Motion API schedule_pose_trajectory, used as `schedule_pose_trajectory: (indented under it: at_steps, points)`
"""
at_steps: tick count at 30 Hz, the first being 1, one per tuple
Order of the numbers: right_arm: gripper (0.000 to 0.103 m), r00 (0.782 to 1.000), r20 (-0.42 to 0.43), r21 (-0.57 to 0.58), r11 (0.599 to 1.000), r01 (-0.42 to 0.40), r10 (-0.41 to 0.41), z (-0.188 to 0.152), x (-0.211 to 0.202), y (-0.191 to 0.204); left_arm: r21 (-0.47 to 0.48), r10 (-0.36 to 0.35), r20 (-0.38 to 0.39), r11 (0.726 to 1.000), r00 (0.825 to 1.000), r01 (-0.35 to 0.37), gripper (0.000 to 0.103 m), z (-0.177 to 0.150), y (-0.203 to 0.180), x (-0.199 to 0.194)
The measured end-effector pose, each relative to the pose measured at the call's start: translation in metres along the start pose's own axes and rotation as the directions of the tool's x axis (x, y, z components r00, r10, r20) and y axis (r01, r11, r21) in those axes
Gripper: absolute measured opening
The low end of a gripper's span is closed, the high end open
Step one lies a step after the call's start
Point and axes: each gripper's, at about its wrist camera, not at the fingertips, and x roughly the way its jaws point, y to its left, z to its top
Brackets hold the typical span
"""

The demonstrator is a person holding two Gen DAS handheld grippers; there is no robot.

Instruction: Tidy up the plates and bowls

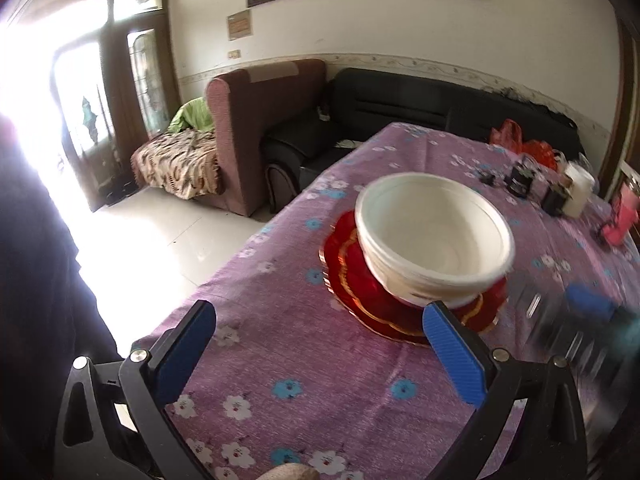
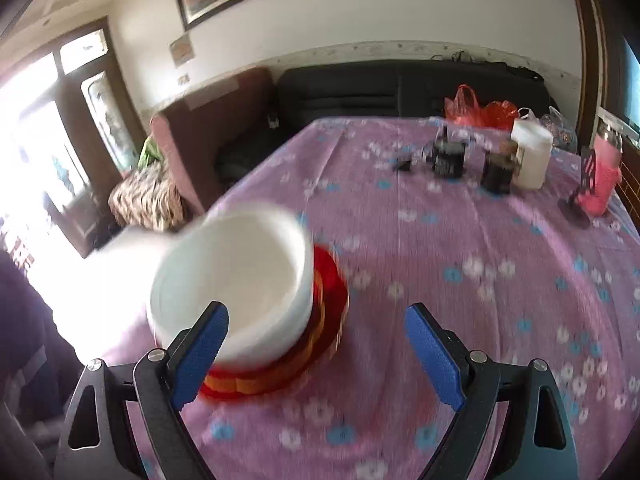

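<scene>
A stack of white bowls [image 1: 434, 240] stands on a stack of red plates with gold trim [image 1: 352, 280] on the purple flowered tablecloth [image 1: 280, 360]. My left gripper [image 1: 320, 344] is open and empty, just in front of and to the left of the stack. In the right wrist view the white bowls [image 2: 236, 284] sit on the red plates [image 2: 328, 300], blurred. My right gripper [image 2: 316, 344] is open and empty, close to the stack's right side. It shows blurred at the right of the left wrist view [image 1: 588, 308].
At the table's far right stand dark jars [image 2: 448, 156], a white container [image 2: 532, 152], a pink object [image 2: 604, 176] and red bags [image 2: 480, 110]. A black sofa [image 1: 400, 108] and a brown armchair [image 1: 256, 128] are beyond the table's far edge.
</scene>
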Motion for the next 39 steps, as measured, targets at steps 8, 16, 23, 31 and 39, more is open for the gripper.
schedule_pose_trajectory:
  at_steps: [8,16,23,31,39]
  points:
    - [0.092,0.997,-0.078,0.078,0.997,-0.002,0.008,-0.052,0.003,-0.03,0.023,0.001,-0.01,1.0,1.0,0.0,0.103,-0.005,-0.012,0.001]
    - [0.092,0.997,-0.072,0.023,1.0,0.022,-0.02,-0.07,-0.004,-0.031,0.068,-0.005,-0.016,0.998,1.0,0.006,0.103,-0.005,-0.033,-0.001]
    - [0.092,0.998,-0.064,0.001,1.0,0.028,-0.028,-0.073,-0.007,-0.035,0.083,-0.009,-0.027,0.996,1.0,0.012,0.103,-0.003,-0.047,0.002]
    - [0.092,0.999,-0.043,-0.029,0.999,0.022,-0.023,-0.07,-0.012,-0.034,0.083,-0.023,-0.037,0.996,0.999,0.026,0.103,0.001,-0.055,0.009]
    - [0.092,0.999,-0.029,-0.039,0.999,0.023,-0.024,-0.069,-0.011,-0.03,0.086,-0.05,0.035,0.995,0.998,0.047,0.103,0.003,-0.055,0.002]
